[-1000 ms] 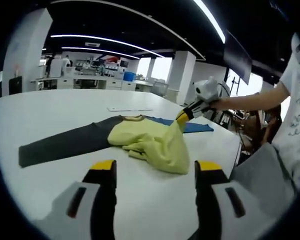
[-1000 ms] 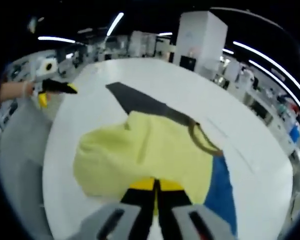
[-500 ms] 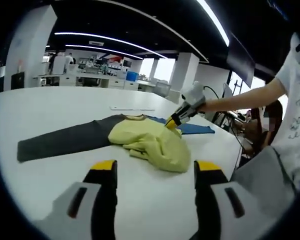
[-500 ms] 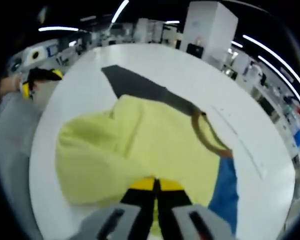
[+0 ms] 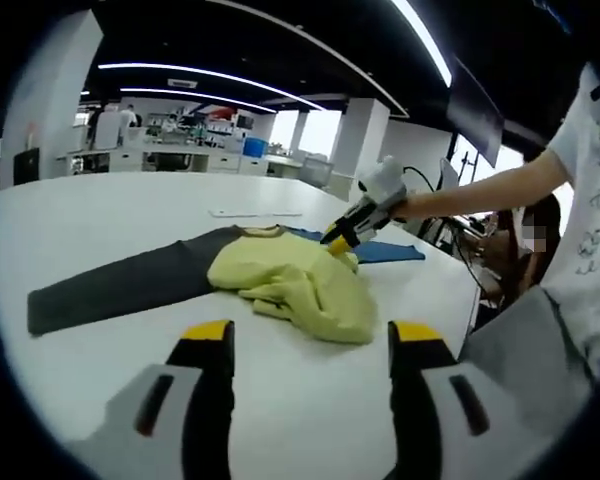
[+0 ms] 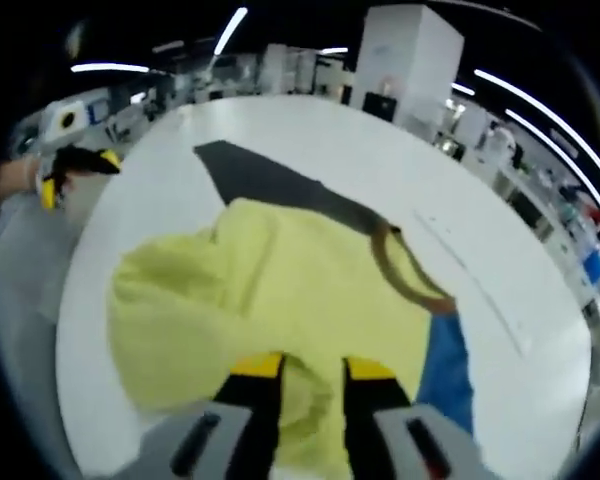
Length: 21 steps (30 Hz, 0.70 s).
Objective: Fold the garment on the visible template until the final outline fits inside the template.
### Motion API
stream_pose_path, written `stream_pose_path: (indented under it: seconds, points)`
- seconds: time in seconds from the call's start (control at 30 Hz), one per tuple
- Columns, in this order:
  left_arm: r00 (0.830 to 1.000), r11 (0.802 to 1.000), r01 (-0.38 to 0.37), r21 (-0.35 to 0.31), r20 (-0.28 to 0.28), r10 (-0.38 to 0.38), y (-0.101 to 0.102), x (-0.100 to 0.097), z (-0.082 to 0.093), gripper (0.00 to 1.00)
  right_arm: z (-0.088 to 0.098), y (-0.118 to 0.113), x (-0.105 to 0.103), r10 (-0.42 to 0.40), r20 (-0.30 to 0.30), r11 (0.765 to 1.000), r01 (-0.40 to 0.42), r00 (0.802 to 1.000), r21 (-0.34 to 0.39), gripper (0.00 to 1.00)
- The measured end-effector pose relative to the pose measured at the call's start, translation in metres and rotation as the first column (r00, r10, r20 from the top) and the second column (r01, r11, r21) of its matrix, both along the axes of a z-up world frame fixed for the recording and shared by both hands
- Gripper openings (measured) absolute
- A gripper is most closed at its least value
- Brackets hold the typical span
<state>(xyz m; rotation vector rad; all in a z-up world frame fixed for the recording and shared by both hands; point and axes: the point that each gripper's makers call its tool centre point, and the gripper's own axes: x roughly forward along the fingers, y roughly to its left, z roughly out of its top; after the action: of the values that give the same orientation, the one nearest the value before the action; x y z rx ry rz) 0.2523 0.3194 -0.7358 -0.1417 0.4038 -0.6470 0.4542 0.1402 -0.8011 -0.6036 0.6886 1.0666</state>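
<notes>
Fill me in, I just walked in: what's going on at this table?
A person is folding a yellow shirt with dark sleeves on a white table, using two handheld grippers. The right gripper, jaws open, sits over the bunched yellow fabric. The left gripper hangs open short of it. One dark sleeve lies stretched out; a blue template shows beneath.

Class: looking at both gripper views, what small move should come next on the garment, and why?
Probably lift the right gripper clear: its jaws stand open over the yellow body, which lies bunched. The dark sleeve and blue sleeve stick out unfolded, and the left gripper hangs open.
</notes>
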Motion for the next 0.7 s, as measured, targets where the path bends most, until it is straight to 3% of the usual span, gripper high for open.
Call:
stream_pose_path:
  seconds: [0.13, 0.2, 0.33, 0.57, 0.7]
  points:
    - [1.0, 1.0, 0.008, 0.0, 0.003, -0.008, 0.0, 0.0, 0.001, 0.59, 0.006, -0.007, 0.002, -0.037, -0.023, 0.998, 0.038, 0.999, 0.058, 0.44]
    - [1.0, 1.0, 0.012, 0.002, 0.002, -0.012, 0.001, -0.001, 0.0, 0.59, 0.01, -0.008, -0.005, -0.065, -0.062, 0.991, 0.072, 0.996, 0.109, 0.51]
    - [1.0, 1.0, 0.021, 0.005, -0.001, -0.021, 0.001, -0.001, 0.0, 0.59, 0.017, -0.015, -0.012, -0.092, -0.079, 0.98, 0.104, 0.993, 0.17, 0.66]
    - [0.999, 0.999, 0.035, 0.013, -0.002, -0.035, 0.002, 0.0, 0.0, 0.59, 0.01, -0.026, -0.021, -0.11, -0.075, 0.98, 0.121, 0.991, 0.161, 0.94]
    - [0.999, 0.999, 0.04, 0.011, 0.002, -0.04, 0.0, 0.001, 0.002, 0.59, 0.012, -0.03, -0.029, -0.133, -0.095, 0.973, 0.148, 0.987, 0.18, 0.96]
